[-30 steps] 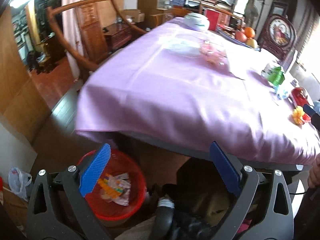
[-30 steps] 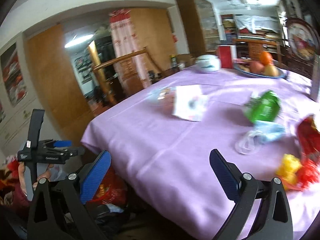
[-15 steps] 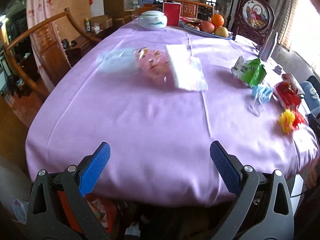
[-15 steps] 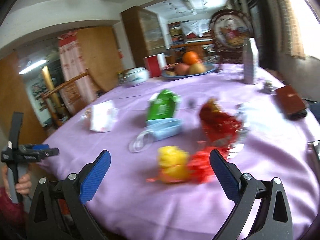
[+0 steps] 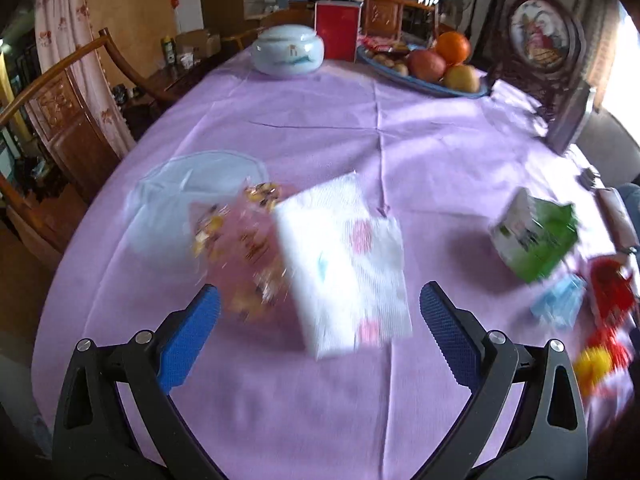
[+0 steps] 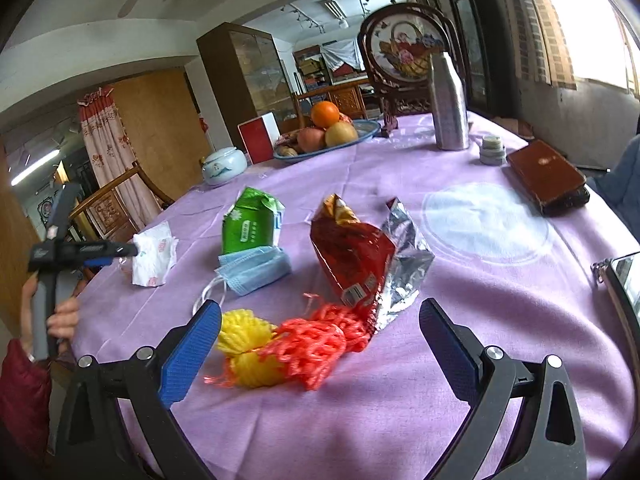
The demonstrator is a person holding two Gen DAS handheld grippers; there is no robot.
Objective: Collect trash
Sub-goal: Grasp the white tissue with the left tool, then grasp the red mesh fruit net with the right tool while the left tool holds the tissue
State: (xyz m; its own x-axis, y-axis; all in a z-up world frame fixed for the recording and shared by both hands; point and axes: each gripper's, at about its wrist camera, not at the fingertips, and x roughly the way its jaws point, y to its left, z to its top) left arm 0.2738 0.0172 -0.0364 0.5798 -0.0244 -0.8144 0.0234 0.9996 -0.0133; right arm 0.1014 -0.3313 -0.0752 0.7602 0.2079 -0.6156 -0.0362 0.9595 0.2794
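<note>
Trash lies scattered on the purple tablecloth (image 5: 320, 400). My left gripper (image 5: 319, 320) is open and empty, just short of a white printed napkin (image 5: 344, 264) and a clear pink candy wrapper (image 5: 240, 248). My right gripper (image 6: 320, 338) is open and empty above yellow and red foam netting (image 6: 288, 346). Behind the netting stand a torn red foil snack bag (image 6: 356, 256), a blue face mask (image 6: 254, 270) and a green tissue pack (image 6: 250, 222). In the left wrist view the green pack (image 5: 536, 236), mask (image 5: 558, 306) and red bag (image 5: 612, 292) sit at the right.
At the table's far end are a white lidded jar (image 5: 287, 55), a red box (image 5: 337, 30) and a fruit plate (image 5: 436, 68). A metal bottle (image 6: 448, 104) and a brown case (image 6: 546, 176) stand at the right. Wooden chairs (image 5: 56, 112) flank the left side.
Both grippers have risen from below the table edge and moved in over the table. The red bin on the floor has dropped out of the left wrist view. Both stayed open.
</note>
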